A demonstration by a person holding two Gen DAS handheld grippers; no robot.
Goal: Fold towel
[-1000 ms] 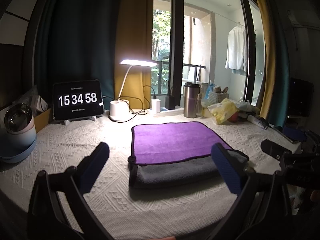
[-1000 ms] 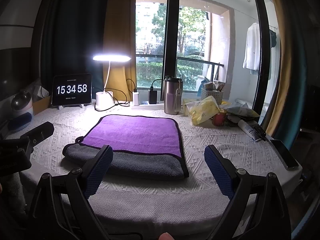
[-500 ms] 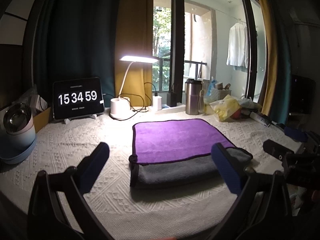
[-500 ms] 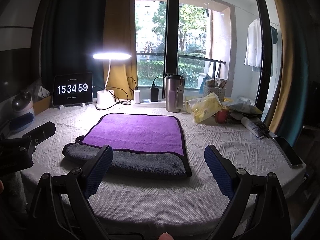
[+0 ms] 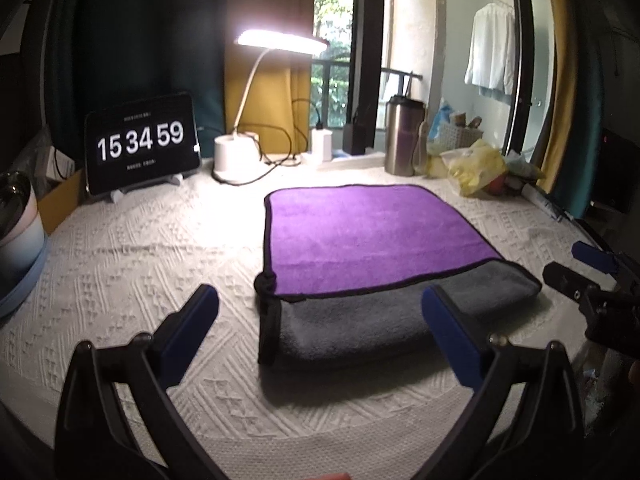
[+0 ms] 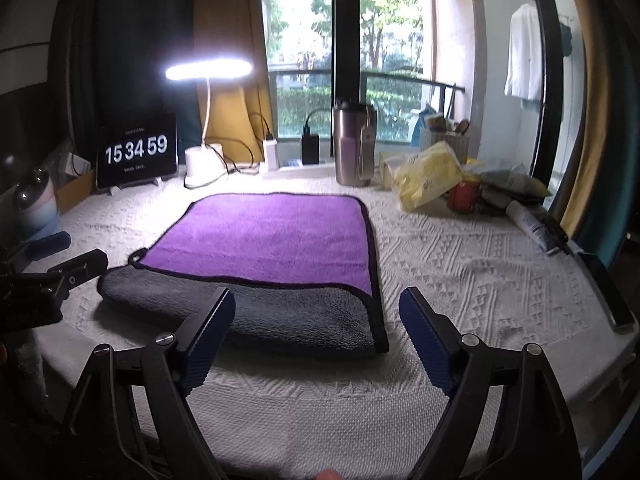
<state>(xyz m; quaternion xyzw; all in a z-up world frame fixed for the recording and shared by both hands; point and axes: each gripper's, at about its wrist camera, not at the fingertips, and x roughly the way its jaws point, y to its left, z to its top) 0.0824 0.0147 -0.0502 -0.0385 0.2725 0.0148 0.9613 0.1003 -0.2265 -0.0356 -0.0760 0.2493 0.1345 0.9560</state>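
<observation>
A purple towel (image 5: 368,236) with a grey underside and black edging lies on the white textured tablecloth (image 5: 160,264). Its near edge is folded up, showing a grey band (image 5: 380,320). It also shows in the right wrist view (image 6: 272,236). My left gripper (image 5: 320,340) is open and empty, just short of the towel's near left corner. My right gripper (image 6: 316,340) is open and empty, just short of the near right corner (image 6: 372,332). Each gripper shows at the edge of the other's view.
At the back stand a tablet clock (image 5: 142,144), a lit desk lamp (image 5: 236,156), a steel tumbler (image 6: 354,144), chargers and a yellow bag (image 6: 428,176). A bowl (image 5: 16,216) is far left. A tube and phone (image 6: 612,292) lie right.
Both grippers have moved forward and lower toward the towel's near edge, which now looks larger. Both stay open. The towel has not moved.
</observation>
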